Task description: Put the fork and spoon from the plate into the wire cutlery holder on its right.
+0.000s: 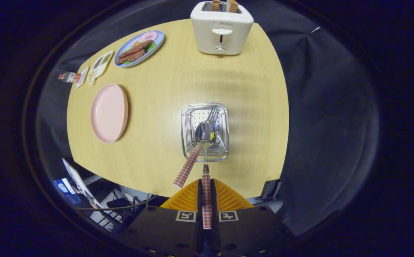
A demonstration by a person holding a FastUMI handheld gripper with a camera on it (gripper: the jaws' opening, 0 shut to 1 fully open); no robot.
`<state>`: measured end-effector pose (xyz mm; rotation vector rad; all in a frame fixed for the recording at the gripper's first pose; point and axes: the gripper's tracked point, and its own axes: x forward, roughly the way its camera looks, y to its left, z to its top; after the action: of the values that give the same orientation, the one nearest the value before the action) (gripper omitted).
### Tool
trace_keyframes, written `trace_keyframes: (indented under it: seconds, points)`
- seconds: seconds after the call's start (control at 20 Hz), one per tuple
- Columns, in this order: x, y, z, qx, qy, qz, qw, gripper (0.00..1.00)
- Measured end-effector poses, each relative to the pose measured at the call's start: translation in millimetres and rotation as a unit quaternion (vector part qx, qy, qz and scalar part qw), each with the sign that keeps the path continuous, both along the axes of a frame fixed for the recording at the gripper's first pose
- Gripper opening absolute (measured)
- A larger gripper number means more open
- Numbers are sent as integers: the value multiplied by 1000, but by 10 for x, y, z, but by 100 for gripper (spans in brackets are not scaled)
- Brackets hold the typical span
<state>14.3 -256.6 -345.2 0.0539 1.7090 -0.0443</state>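
My gripper (206,200) is shut on the red-checked handle of the spoon (205,142). The spoon's bowl hangs over the mouth of the wire cutlery holder (187,117), which stands on the wooden table just ahead of my fingers. The fork (192,157) rests inside the holder, tines down at the far side, its red-checked handle leaning out toward the near left. An empty pink plate (108,112) lies to the left of the holder.
A white toaster (222,30) with toast in its slots stands at the far edge of the table (249,107). A blue plate of food (139,48) and small packets (99,66) lie at the far left. Beyond the table's right edge hangs black cloth.
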Motion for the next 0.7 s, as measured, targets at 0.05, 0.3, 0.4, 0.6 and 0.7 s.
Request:
trace_keyframes:
  seconds: [0.05, 0.3, 0.4, 0.6, 0.7]
  points:
    - [36, -25, -40, -5, 8, -2, 1000, 8]
    - [197, -72, -87, -26, 24, 6, 999, 8]
    - [216, -7, -115, -20, 36, 9, 999, 12]
    - [340, 32, -109, -24, 23, 16, 999, 11]
    - [359, 36, -90, -27, 13, 17, 999, 11]
